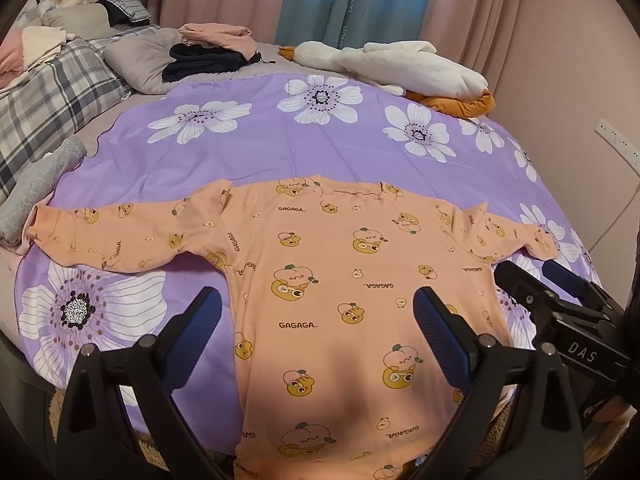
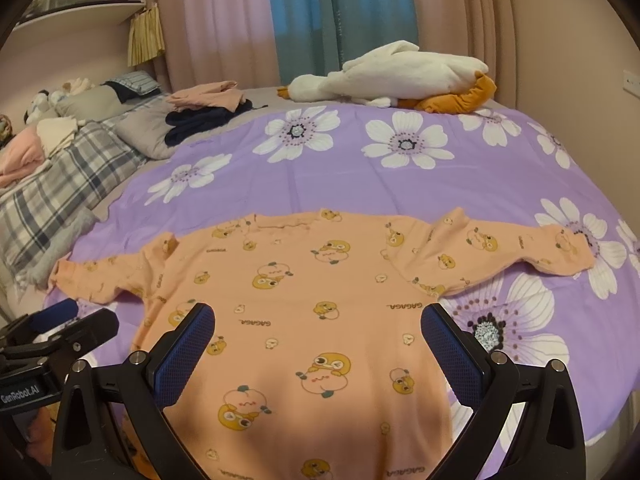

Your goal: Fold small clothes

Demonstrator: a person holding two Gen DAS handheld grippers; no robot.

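A small orange long-sleeved shirt [image 1: 320, 264] with cartoon prints lies flat on a purple flowered sheet [image 1: 248, 148], both sleeves spread out sideways. It also shows in the right wrist view [image 2: 304, 304]. My left gripper [image 1: 318, 312] is open and empty, hovering over the shirt's lower left part. My right gripper [image 2: 318, 326] is open and empty over the shirt's lower middle. Each gripper shows at the edge of the other's view: the right one [image 1: 536, 276] and the left one [image 2: 76, 316].
A white and orange plush goose [image 2: 400, 76] lies at the far edge of the bed. Folded pink and dark clothes [image 2: 208, 110], a grey pillow and a plaid blanket [image 2: 60, 184] are at the left. A grey cloth [image 1: 36, 196] lies by the left sleeve.
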